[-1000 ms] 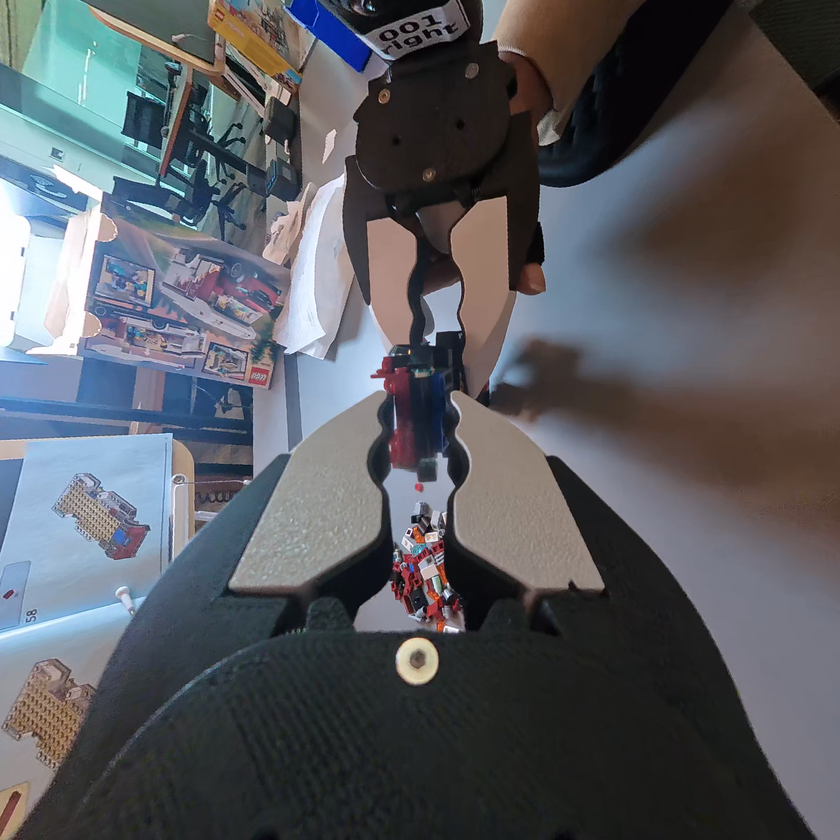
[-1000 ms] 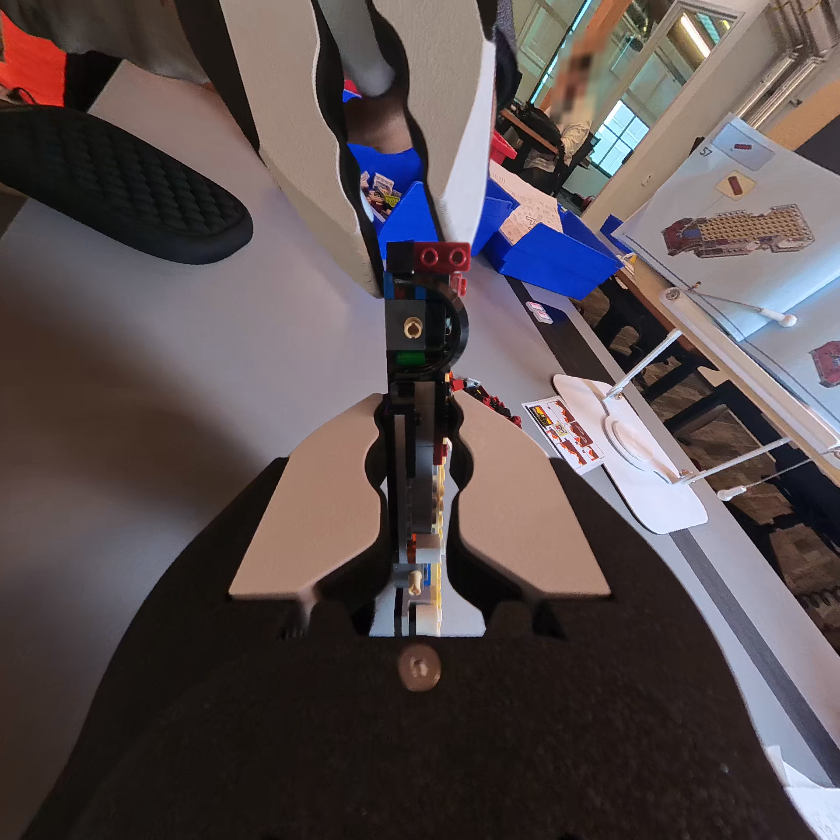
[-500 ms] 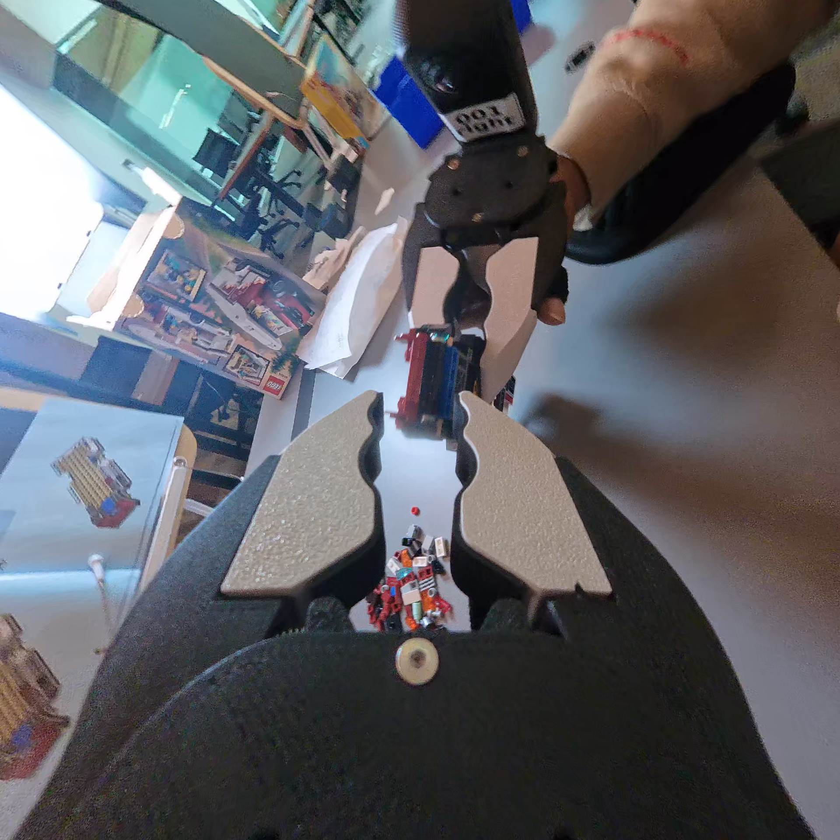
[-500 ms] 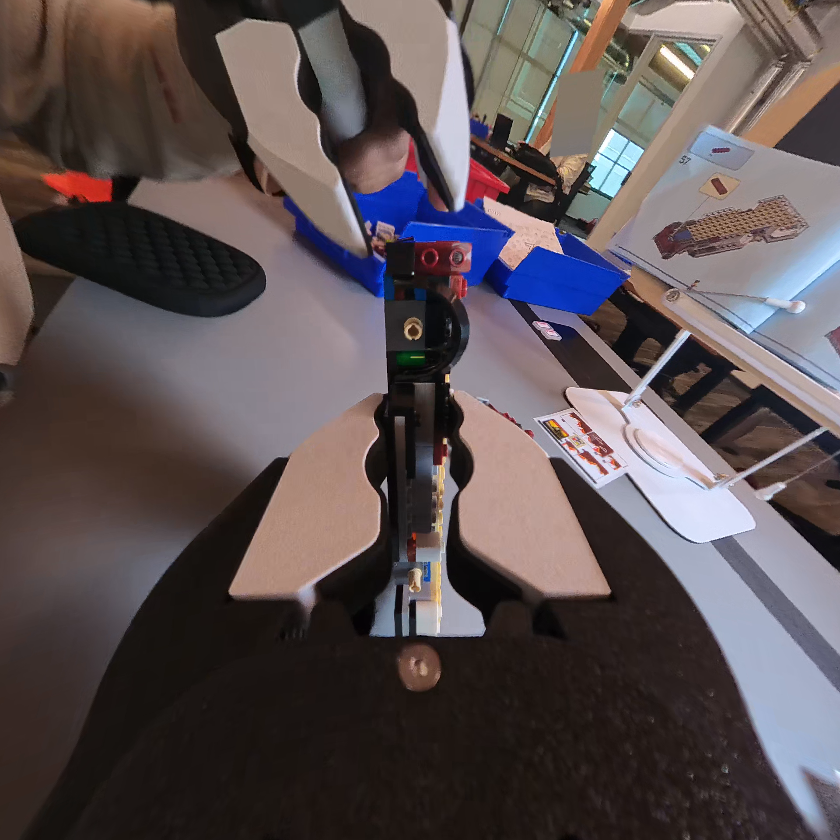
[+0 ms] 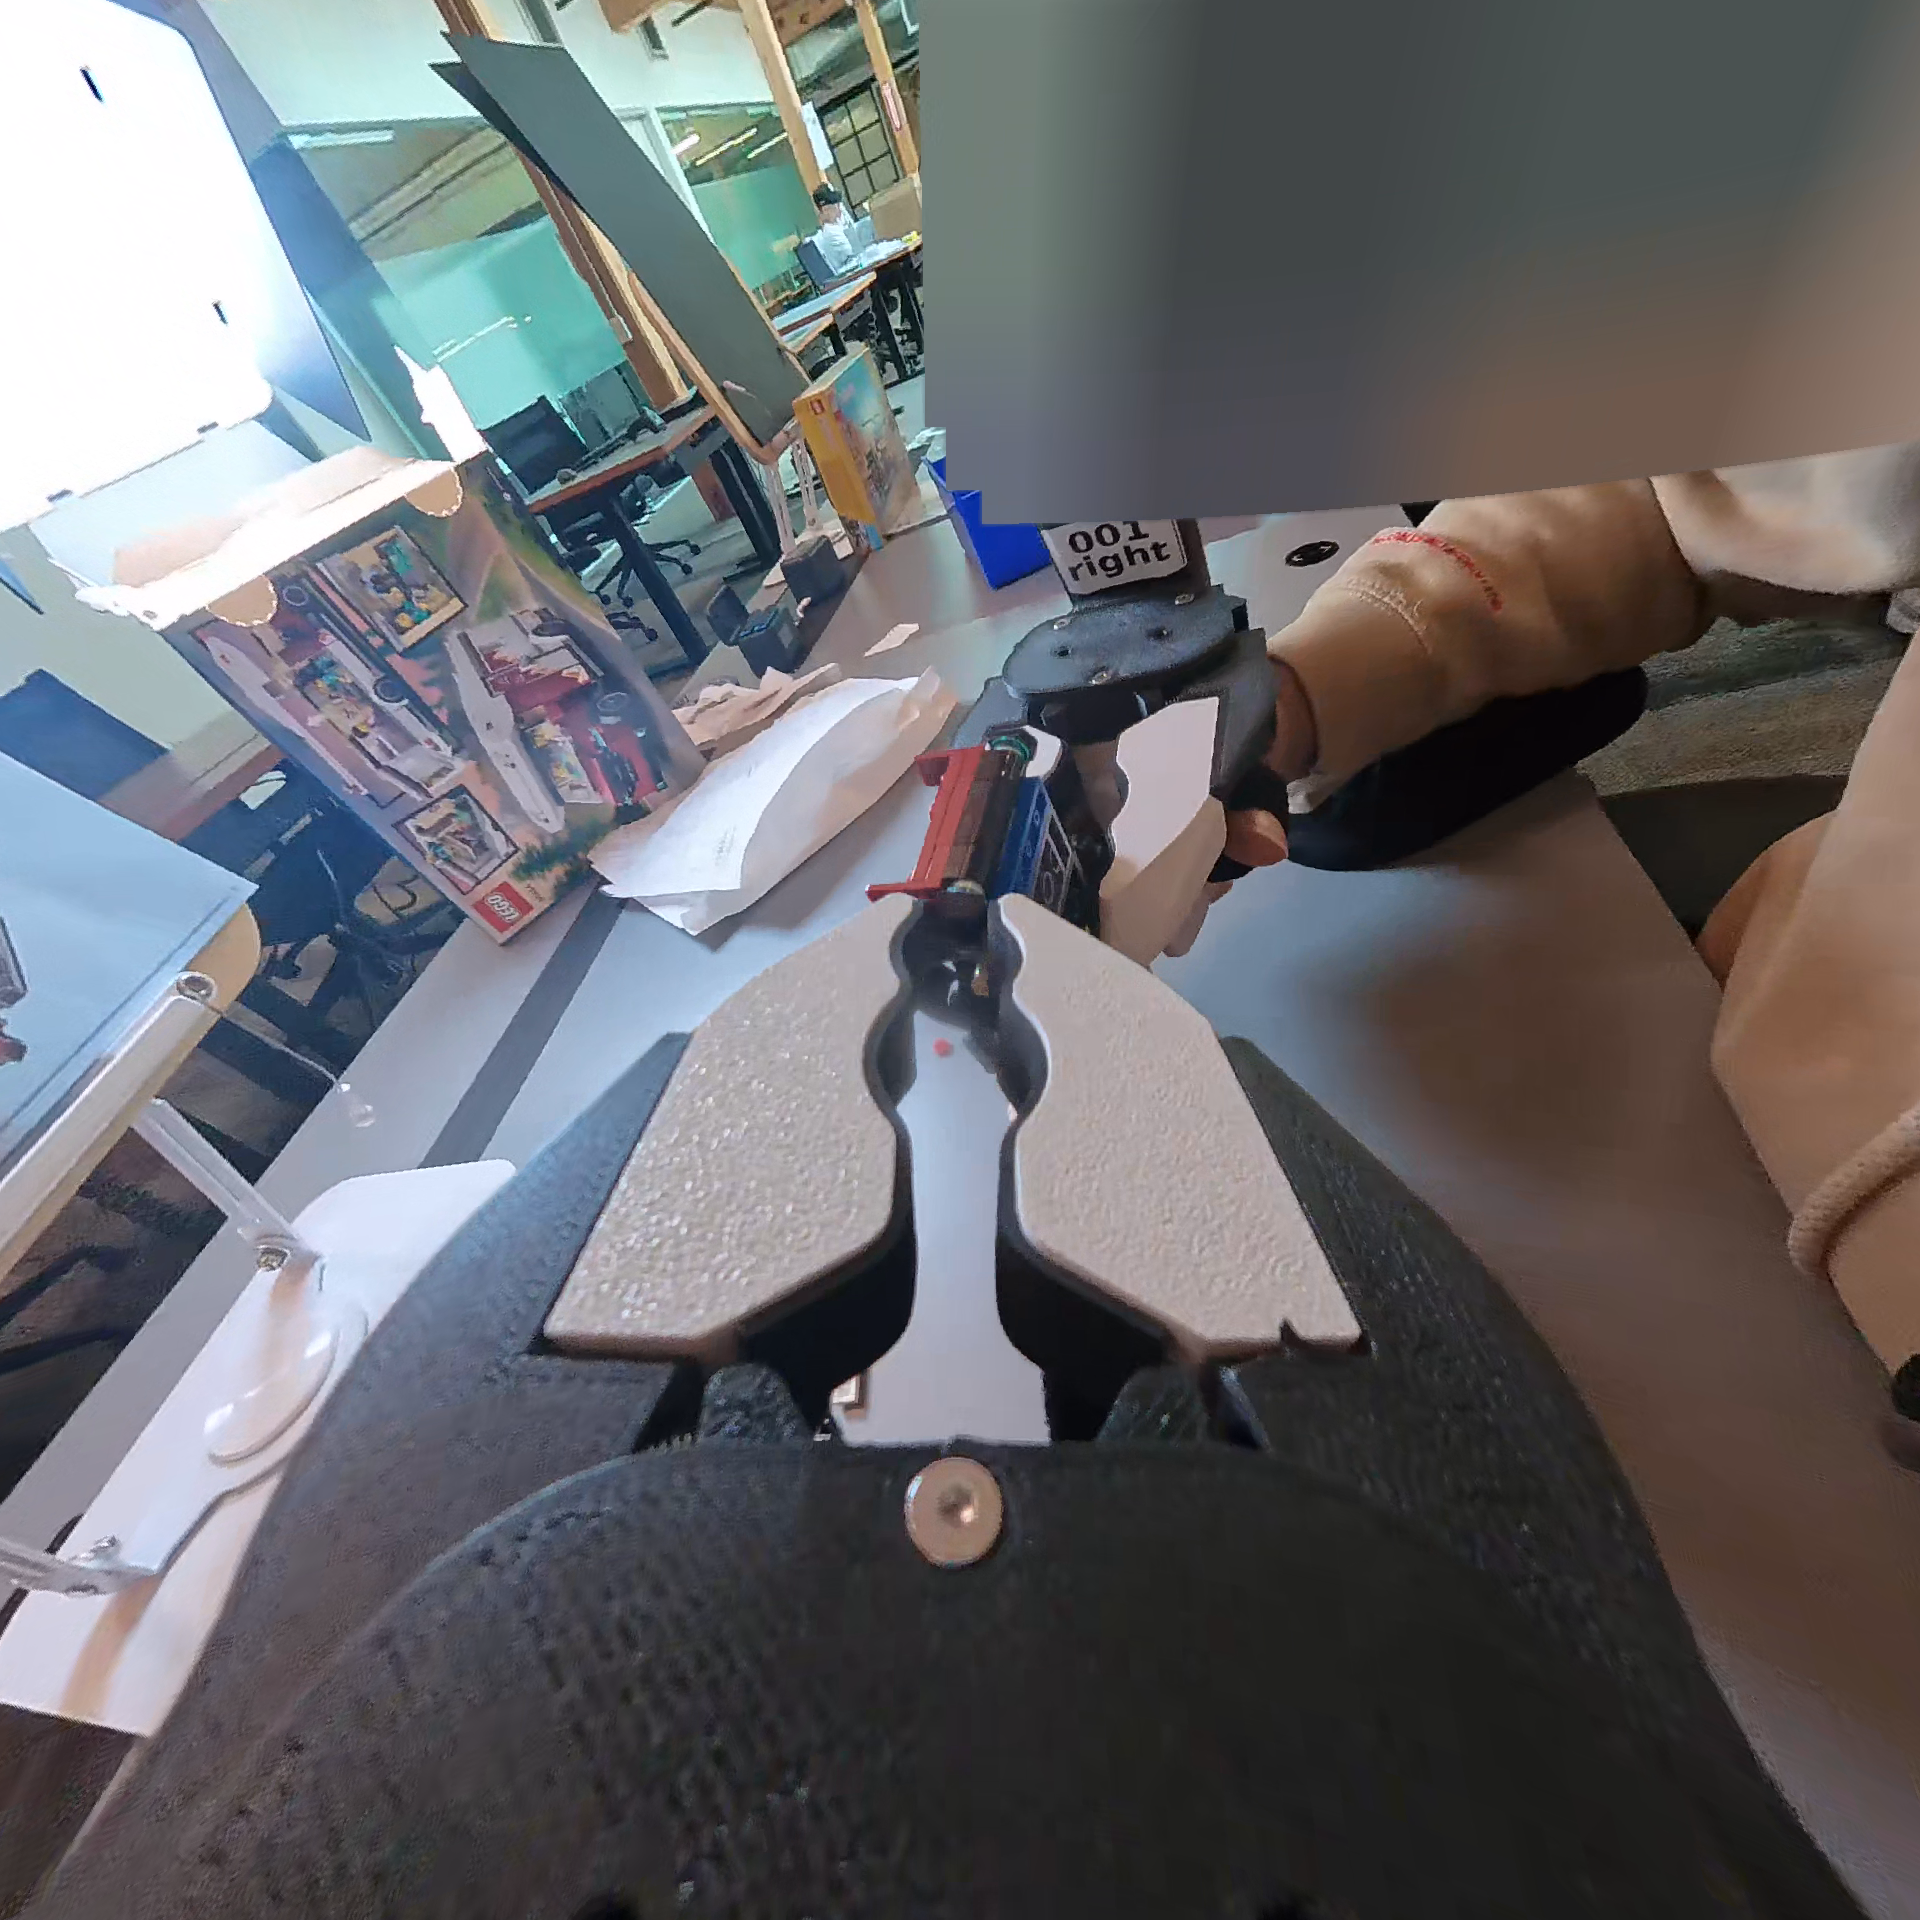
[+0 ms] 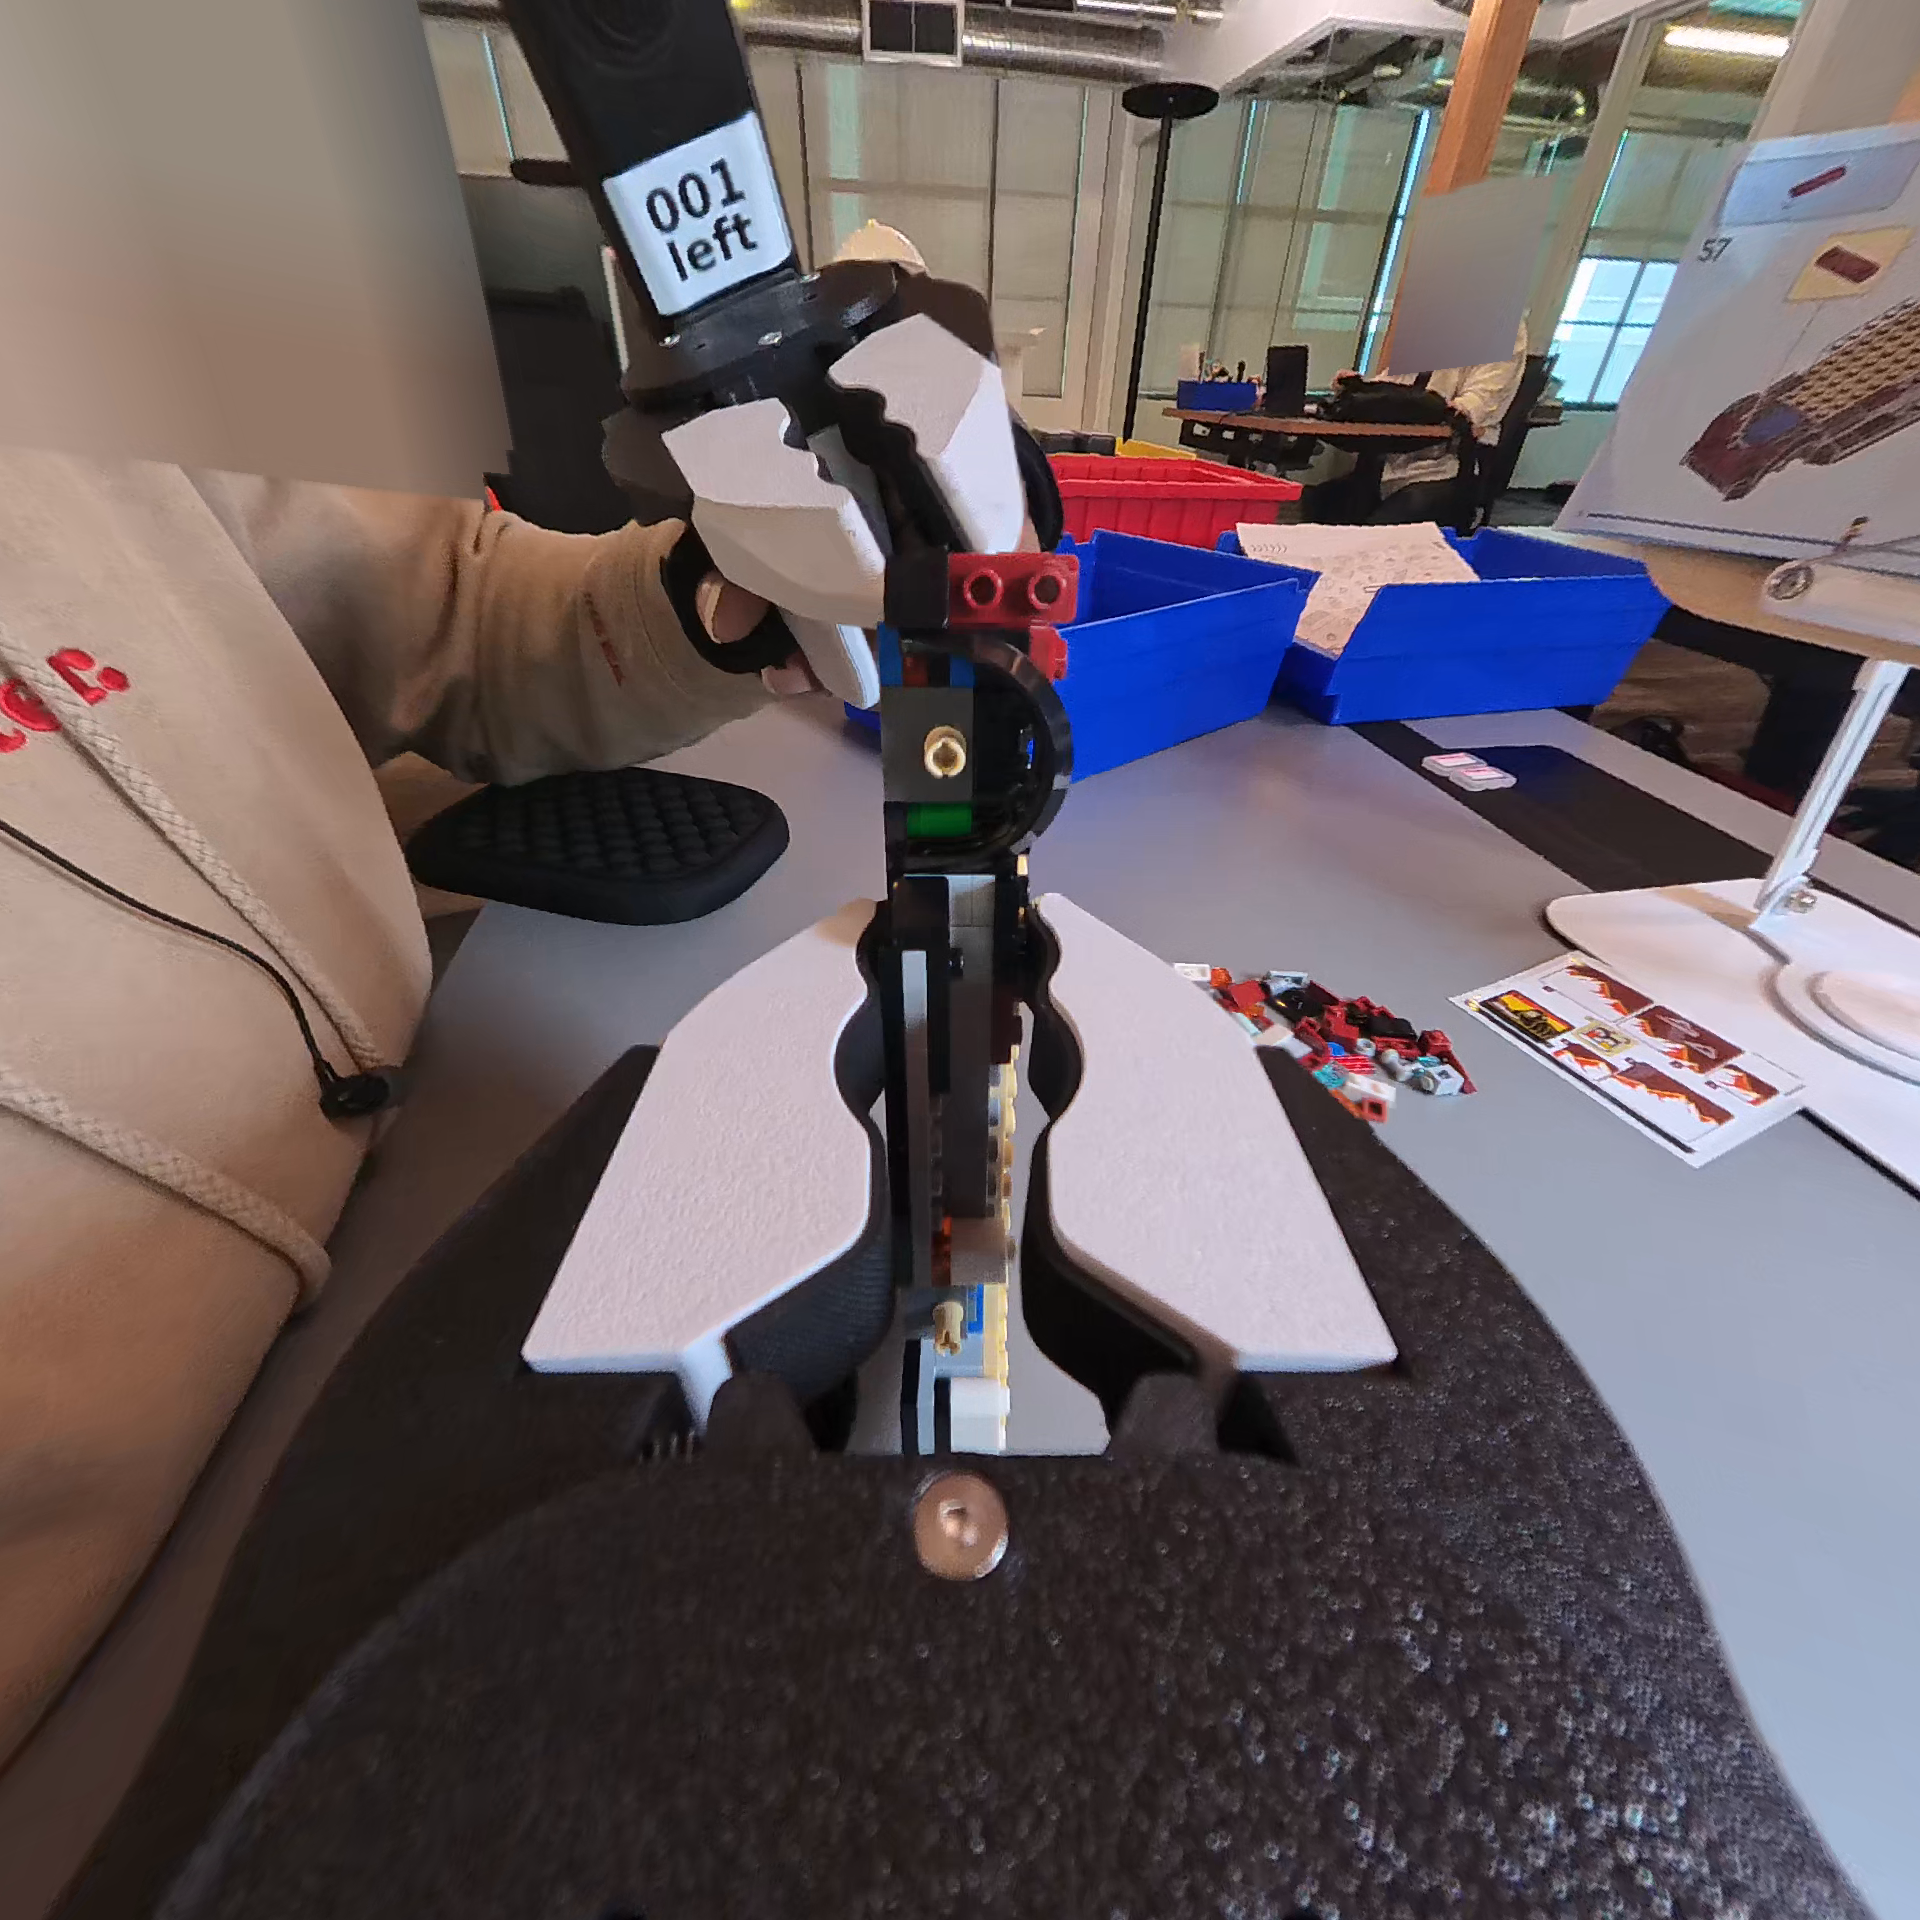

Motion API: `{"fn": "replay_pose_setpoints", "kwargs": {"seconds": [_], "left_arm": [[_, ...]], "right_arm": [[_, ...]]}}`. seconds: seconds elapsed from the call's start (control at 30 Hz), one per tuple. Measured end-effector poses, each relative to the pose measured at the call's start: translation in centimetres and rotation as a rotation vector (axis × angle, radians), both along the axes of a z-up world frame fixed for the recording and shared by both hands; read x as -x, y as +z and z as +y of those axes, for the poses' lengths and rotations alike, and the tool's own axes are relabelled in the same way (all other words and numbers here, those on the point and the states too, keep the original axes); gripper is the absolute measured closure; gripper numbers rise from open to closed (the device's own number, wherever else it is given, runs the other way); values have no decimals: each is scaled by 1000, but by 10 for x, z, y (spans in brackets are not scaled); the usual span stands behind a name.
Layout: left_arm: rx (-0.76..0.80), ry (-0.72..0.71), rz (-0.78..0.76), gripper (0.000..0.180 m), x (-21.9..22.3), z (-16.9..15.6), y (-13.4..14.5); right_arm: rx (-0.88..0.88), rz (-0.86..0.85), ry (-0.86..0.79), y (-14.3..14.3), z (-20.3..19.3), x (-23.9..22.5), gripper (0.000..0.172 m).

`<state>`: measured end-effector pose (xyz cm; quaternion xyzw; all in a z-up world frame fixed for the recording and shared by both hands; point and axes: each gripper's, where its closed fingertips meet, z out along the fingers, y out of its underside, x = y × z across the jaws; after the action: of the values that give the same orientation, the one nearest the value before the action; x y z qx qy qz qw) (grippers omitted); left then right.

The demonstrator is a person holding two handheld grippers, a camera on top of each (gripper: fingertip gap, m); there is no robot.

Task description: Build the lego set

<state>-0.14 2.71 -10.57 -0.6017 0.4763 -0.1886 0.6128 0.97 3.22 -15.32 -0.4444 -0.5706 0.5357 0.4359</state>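
Observation:
A brick model (image 6: 971, 748) of black, blue and red parts stands upright in my right gripper (image 6: 951, 904), whose pads press on its lower half. A red brick (image 6: 1013, 590) caps its top. My left gripper (image 6: 914, 556) comes in from the upper left in the right wrist view, its fingertips closed on the black part beside that red brick. In the left wrist view my left gripper (image 5: 951, 916) pinches the dark end of the model (image 5: 987, 821), with the right gripper's fingers (image 5: 1179, 758) just behind. Both grippers are above the grey table (image 6: 1299, 831).
A pile of loose bricks (image 6: 1340, 1029) and a sticker sheet (image 6: 1631, 1049) lie to the right. Blue bins (image 6: 1174, 634) and a red bin (image 6: 1164, 494) stand behind. A black padded armrest (image 6: 603, 842) is at left. A toy box (image 5: 416, 686) and white paper bags (image 5: 790, 779) sit farther off. The black padded armrest (image 6: 603, 842) is about equally far from each gripper, around 30 centimetres.
My left gripper let go of the model's side, opened and drew back, then came in level and closed on the model's black end. My right gripper kept its hold throughout.

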Motion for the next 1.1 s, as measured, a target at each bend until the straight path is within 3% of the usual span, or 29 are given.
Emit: {"fn": "replay_pose_setpoints", "kwargs": {"seconds": [0.27,1.1], "left_arm": [[-174,46,194,170,4,2,-9],[97,-10,17,175,7,-3,-3]], "right_arm": [[83,-36,44,-7,0,1,148],[81,-51,47,-9,-1,0,148]]}}
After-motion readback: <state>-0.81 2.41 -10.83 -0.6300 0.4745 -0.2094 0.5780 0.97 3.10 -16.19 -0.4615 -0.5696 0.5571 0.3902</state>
